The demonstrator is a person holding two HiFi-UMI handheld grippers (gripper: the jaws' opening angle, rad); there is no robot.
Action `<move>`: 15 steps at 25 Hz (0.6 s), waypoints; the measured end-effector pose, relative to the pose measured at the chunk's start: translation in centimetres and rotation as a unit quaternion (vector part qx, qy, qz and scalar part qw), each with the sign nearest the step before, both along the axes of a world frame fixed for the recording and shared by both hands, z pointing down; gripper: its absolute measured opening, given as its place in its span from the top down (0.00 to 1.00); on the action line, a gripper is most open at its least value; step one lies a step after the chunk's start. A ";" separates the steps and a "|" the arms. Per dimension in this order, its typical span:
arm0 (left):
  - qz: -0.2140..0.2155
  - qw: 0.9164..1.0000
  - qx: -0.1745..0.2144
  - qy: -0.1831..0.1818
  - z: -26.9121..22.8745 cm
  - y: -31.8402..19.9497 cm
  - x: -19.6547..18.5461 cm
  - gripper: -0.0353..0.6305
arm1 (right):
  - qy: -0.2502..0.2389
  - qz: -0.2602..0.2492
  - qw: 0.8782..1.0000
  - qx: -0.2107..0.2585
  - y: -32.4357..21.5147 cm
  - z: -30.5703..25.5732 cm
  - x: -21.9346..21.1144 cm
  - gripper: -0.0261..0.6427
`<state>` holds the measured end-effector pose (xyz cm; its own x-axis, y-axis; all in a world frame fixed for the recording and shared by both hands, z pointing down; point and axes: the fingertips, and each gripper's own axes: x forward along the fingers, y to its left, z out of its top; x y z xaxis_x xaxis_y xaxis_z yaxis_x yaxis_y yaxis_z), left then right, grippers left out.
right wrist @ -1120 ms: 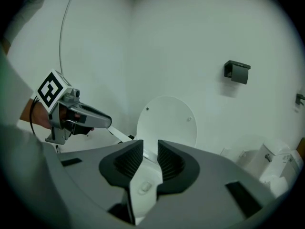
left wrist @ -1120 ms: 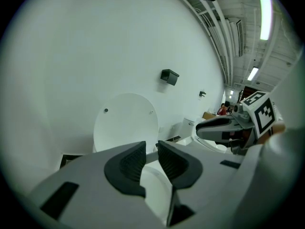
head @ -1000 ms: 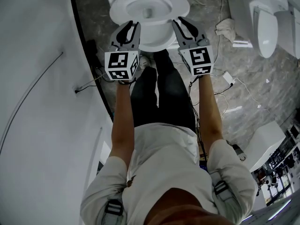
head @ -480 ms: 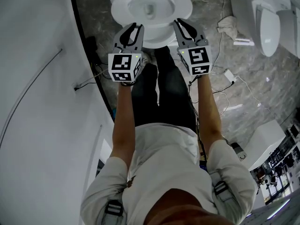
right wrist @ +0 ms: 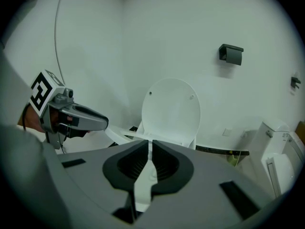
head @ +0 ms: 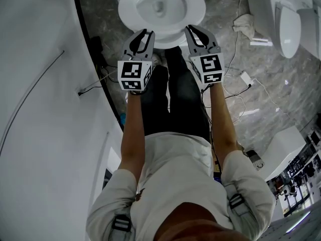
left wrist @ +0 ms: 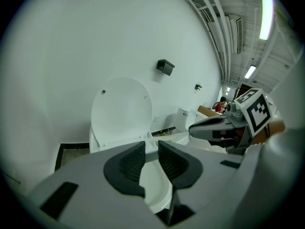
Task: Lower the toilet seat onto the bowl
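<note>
The toilet seat (head: 196, 6) lies flat on the toilet bowl (head: 168, 14); at its front edge our left gripper (head: 143, 33) gapes empty and our right gripper (head: 191, 28) has just nearly closed on nothing, so dipping lower could jar it.

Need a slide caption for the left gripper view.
Left hand-held gripper, jaws apart, pointing at the toilet bowl; lid upright behind it.

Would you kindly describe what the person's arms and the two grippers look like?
Both the left gripper and the right gripper have light grey bodies with dark, ribbed jaw pads, and each carries a white cube printed with black square markers. The arms are bare below the sleeves of a light shirt.
</note>
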<state>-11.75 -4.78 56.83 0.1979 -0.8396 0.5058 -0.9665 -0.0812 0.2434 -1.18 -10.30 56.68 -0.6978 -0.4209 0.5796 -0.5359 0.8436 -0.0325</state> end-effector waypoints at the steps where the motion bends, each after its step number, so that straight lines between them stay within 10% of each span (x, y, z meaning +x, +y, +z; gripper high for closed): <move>1: 0.002 1.000 -0.001 0.000 0.2 0.2 0.1 0.81 | 0.001 0.000 1.000 -0.002 0.2 0.2 0.1 0.90; 15: 0.018 0.999 -0.029 0.004 3.5 2.7 1.6 0.81 | 0.015 0.004 1.000 -0.022 2.7 3.5 1.6 0.90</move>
<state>-10.20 -2.06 60.35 0.2308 -0.8015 0.5517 -0.9615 -0.1010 0.2555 0.39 -7.65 60.20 -0.6763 -0.3994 0.6190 -0.5435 0.8377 -0.0533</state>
